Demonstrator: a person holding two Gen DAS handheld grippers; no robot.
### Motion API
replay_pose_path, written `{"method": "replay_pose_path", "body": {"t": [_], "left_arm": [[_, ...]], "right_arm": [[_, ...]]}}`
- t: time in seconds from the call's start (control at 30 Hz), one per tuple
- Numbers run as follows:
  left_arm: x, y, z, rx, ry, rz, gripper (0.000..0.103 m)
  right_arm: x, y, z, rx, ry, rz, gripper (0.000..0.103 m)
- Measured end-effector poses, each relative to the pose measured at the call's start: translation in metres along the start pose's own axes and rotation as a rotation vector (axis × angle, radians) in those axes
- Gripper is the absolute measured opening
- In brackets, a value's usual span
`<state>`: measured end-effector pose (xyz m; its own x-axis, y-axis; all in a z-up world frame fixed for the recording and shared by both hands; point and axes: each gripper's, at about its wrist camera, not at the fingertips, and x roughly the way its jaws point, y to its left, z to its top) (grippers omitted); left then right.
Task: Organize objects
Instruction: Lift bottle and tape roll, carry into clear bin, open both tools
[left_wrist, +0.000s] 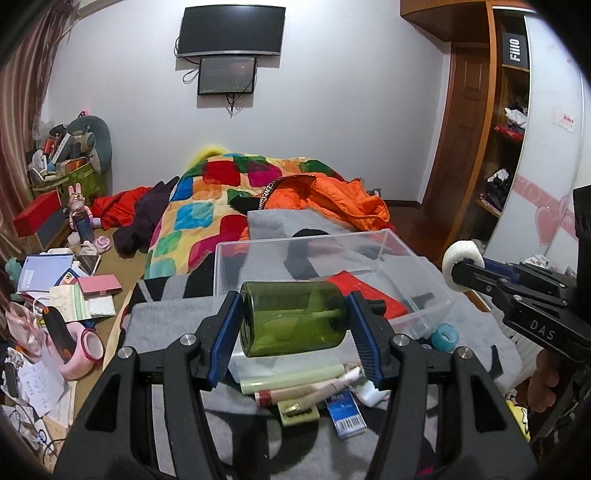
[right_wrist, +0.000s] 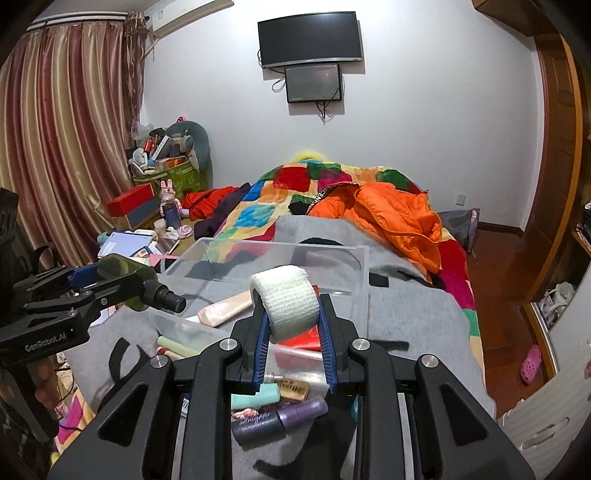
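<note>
On the bed, the clear plastic bin on the grey blanket already holds a red box and a peach tube, so I judge the sorting partly done. Both tools are loaded above it: the left tool is clamped on the green bottle and the right tool on the white tape roll. Small cosmetics, among them a pale green tube and a purple tube, lie loose on the blanket in front of the bin, not yet put away.
</note>
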<state>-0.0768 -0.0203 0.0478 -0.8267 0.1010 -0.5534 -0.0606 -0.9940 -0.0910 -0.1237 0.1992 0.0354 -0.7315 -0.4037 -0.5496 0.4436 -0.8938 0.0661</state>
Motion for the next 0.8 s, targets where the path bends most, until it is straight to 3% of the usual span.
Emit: {"method": "replay_pose_path", "body": {"t": [0.8], "left_arm": [[0.078, 0.001, -0.004, 0.012, 0.177, -0.024, 0.057]], "right_arm": [[0.09, 0.013, -0.007, -0.026, 0.214, 0.028, 0.022]]}}
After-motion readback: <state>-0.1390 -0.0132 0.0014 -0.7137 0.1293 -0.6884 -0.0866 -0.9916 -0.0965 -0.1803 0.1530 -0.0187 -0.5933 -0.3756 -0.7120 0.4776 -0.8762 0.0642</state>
